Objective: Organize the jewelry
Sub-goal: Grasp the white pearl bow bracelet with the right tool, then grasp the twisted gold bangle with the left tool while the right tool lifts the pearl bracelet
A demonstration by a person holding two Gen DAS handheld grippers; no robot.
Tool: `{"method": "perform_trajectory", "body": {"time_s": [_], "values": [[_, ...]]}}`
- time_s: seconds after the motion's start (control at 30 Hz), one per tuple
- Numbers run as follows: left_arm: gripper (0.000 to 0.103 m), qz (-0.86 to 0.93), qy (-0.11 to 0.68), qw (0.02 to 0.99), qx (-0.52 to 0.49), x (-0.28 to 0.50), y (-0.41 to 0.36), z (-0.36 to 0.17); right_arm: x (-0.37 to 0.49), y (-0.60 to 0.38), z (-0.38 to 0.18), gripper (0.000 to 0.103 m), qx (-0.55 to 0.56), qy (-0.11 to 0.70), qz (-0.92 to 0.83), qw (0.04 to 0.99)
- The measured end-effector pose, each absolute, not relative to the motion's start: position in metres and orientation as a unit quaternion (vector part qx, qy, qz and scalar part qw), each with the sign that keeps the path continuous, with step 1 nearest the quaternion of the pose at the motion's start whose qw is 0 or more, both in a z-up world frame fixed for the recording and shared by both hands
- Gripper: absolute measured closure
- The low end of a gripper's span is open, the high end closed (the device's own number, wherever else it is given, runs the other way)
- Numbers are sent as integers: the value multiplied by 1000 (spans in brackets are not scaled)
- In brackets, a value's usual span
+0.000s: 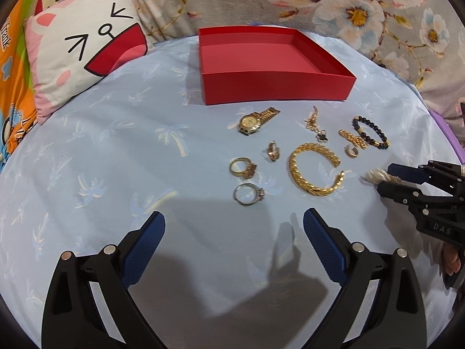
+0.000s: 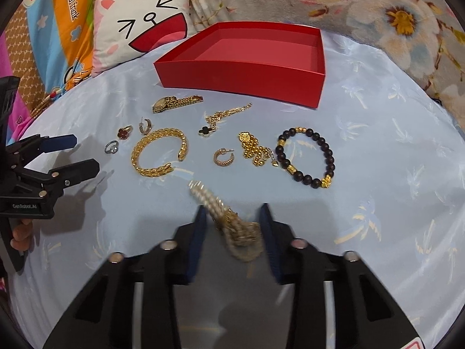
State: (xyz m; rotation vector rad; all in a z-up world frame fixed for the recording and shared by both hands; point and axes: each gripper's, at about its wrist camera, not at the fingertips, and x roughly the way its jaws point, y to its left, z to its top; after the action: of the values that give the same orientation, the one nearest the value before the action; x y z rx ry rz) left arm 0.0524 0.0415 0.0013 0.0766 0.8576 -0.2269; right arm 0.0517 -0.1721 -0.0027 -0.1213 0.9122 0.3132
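Right wrist view: a pearl-and-gold bracelet (image 2: 229, 221) is seen between the fingers of the right gripper (image 2: 232, 229) at the lower centre of the frame, blurred by motion, so whether it is firmly pinched cannot be told for certain, though the fingers are drawn narrow on either side of it. The grip appears to be taken on the bunched end so that the strand can be carried clear of the bed sheet (image 2: 377, 145). An open red box (image 2: 241, 78), nothing visible inside, is set at the upper centre, probably as the destination for the pieces. The rest of the jewelry is spread between box and grippers: a gold watch (image 2: 171, 103) just before the box, a gold cuff bangle (image 2: 158, 152) at centre left, a dark beaded bracelet (image 2: 308, 157) at centre right, with rings, earrings and chains between them, apart from one another, which should make single picks easier. In the left wrist view, the left gripper (image 1: 234, 232) is held wide open and empty at the bottom of the frame, near a silver ring (image 1: 248, 194), judged to be standing ready. A cat-face pillow (image 1: 84, 46) is seen at upper left.
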Motion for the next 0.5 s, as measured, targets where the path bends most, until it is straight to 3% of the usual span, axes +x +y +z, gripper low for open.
{"method": "perform_trajectory", "body": {"time_s": [0.17,0.5], "values": [[9,-133,405,903,56,51,22,7,41,-179,2,88,-48,438,133,888],[10,-155,398,902,67,74,-31,12,38,-203,1,88,-2,444,112,889]]}}
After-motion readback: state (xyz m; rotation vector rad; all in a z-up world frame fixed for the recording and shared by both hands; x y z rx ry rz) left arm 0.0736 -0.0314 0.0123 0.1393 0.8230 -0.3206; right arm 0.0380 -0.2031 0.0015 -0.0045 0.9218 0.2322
